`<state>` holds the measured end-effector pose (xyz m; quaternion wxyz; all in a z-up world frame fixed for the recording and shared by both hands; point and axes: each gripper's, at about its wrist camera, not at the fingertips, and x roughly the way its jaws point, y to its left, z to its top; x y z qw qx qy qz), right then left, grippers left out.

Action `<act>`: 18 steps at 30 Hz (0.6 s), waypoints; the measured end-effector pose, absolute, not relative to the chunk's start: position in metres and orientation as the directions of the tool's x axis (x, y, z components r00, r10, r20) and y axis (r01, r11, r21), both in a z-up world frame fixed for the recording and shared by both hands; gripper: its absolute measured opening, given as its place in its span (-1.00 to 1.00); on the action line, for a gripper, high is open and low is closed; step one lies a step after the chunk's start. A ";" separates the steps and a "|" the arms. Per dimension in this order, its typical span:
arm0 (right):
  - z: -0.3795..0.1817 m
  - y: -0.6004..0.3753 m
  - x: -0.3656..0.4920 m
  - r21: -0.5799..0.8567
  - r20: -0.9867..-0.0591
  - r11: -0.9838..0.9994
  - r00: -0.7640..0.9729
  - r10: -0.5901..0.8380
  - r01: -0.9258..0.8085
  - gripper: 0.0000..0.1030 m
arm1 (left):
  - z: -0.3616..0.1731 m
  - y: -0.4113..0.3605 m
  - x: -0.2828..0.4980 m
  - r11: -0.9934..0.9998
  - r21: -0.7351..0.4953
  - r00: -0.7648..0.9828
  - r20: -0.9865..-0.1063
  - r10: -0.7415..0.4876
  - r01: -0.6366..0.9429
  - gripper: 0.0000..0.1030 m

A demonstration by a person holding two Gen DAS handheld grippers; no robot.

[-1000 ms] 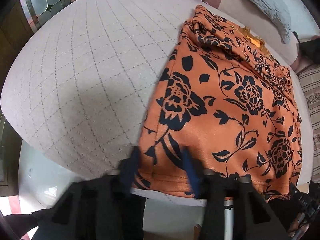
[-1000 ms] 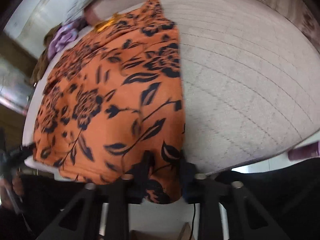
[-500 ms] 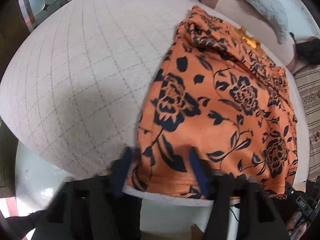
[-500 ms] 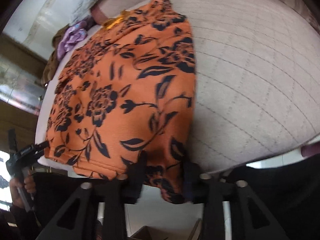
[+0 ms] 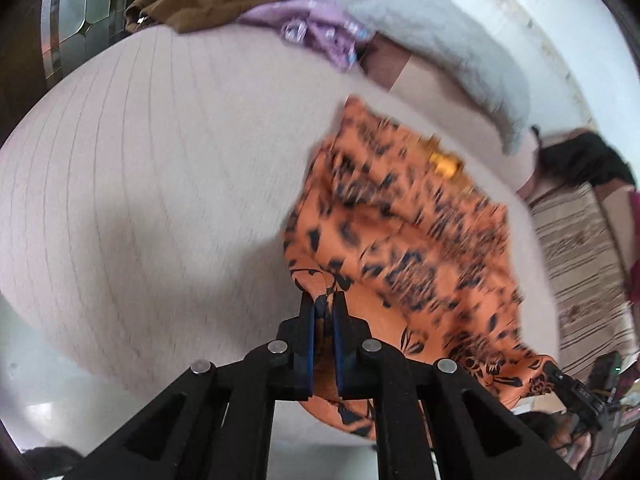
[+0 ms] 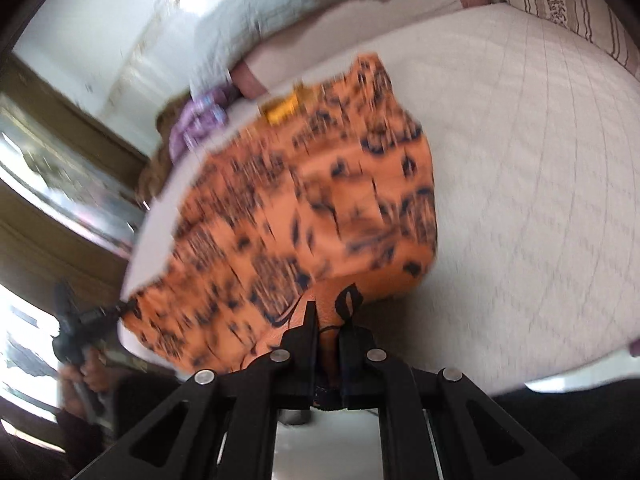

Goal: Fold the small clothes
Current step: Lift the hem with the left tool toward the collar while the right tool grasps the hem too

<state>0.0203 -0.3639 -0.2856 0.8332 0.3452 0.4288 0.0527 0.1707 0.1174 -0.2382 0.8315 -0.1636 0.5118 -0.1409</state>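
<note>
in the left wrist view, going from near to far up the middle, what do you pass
Left gripper, shut on the hem → orange flowered garment → bare quilted bed cover → purple cloth → grey pillow by the wall.

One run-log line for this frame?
left gripper: shut on orange floral garment | right gripper: shut on same hem | hem raised off bed
</note>
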 end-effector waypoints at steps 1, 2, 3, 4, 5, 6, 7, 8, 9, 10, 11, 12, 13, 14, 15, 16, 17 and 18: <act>-0.279 -0.372 0.028 0.635 -0.659 0.745 0.647 0.383 0.206 -0.84 | -0.229 0.118 0.181 0.899 -0.433 0.448 -0.792 -0.416 0.069 -0.85; -0.275 -0.379 0.034 0.645 -0.645 0.736 0.662 0.382 0.204 -0.84 | -0.224 0.119 0.187 0.895 -0.440 0.454 -0.785 -0.422 0.071 -0.85; -0.270 -0.386 0.044 0.660 -0.629 0.723 0.676 0.384 0.203 -0.84 | -0.217 0.117 0.196 0.894 -0.442 0.463 -0.778 -0.424 0.075 -0.85; -0.266 -0.395 0.055 0.674 -0.613 0.710 0.691 0.384 0.204 -0.84 | -0.210 0.113 0.208 0.894 -0.440 0.475 -0.772 -0.423 0.080 -0.85; -0.262 -0.403 0.062 0.682 -0.602 0.702 0.701 0.382 0.204 -0.84 | -0.205 0.110 0.216 0.895 -0.438 0.485 -0.766 -0.422 0.086 -0.85; -0.258 -0.412 0.081 0.688 -0.589 0.697 0.717 0.373 0.203 -0.84 | -0.201 0.108 0.222 0.895 -0.436 0.495 -0.760 -0.421 0.092 -0.85; -0.256 -0.416 0.094 0.688 -0.583 0.696 0.726 0.365 0.203 -0.84 | -0.198 0.101 0.236 0.898 -0.430 0.503 -0.757 -0.416 0.096 -0.85; -0.255 -0.422 0.106 0.688 -0.579 0.697 0.733 0.356 0.205 -0.84 | -0.195 0.094 0.251 0.903 -0.419 0.509 -0.758 -0.407 0.098 -0.85; -0.255 -0.430 0.127 0.689 -0.573 0.694 0.743 0.344 0.210 -0.84 | -0.196 0.088 0.264 0.907 -0.409 0.512 -0.760 -0.400 0.101 -0.85; -0.256 -0.436 0.144 0.693 -0.569 0.689 0.748 0.341 0.213 -0.84 | -0.197 0.080 0.280 0.913 -0.396 0.513 -0.765 -0.390 0.104 -0.85; -0.257 -0.440 0.156 0.697 -0.566 0.684 0.751 0.340 0.215 -0.84 | -0.202 0.071 0.299 0.920 -0.379 0.510 -0.773 -0.376 0.104 -0.85; -0.260 -0.446 0.174 0.703 -0.560 0.676 0.756 0.338 0.219 -0.84 | -0.207 0.063 0.316 0.925 -0.366 0.503 -0.783 -0.365 0.101 -0.85; -0.265 -0.452 0.194 0.710 -0.555 0.667 0.761 0.334 0.225 -0.84 | -0.214 0.057 0.331 0.929 -0.358 0.497 -0.791 -0.358 0.098 -0.85; -0.271 -0.457 0.215 0.718 -0.552 0.655 0.765 0.332 0.235 -0.84 | -0.221 0.050 0.352 0.933 -0.348 0.491 -0.799 -0.347 0.092 -0.85; -0.277 -0.460 0.227 0.722 -0.551 0.648 0.767 0.328 0.242 -0.84 | -0.226 0.045 0.367 0.935 -0.345 0.488 -0.804 -0.341 0.086 -0.85; -0.286 -0.464 0.246 0.727 -0.551 0.637 0.771 0.319 0.256 -0.84 | -0.234 0.041 0.384 0.935 -0.346 0.483 -0.807 -0.339 0.077 -0.85; -0.293 -0.467 0.259 0.728 -0.550 0.633 0.775 0.310 0.264 -0.84 | -0.243 0.036 0.403 0.934 -0.351 0.481 -0.809 -0.339 0.067 -0.85; -0.301 -0.471 0.274 0.723 -0.553 0.633 0.780 0.292 0.276 -0.84 | -0.249 0.032 0.415 0.934 -0.353 0.483 -0.809 -0.336 0.059 -0.85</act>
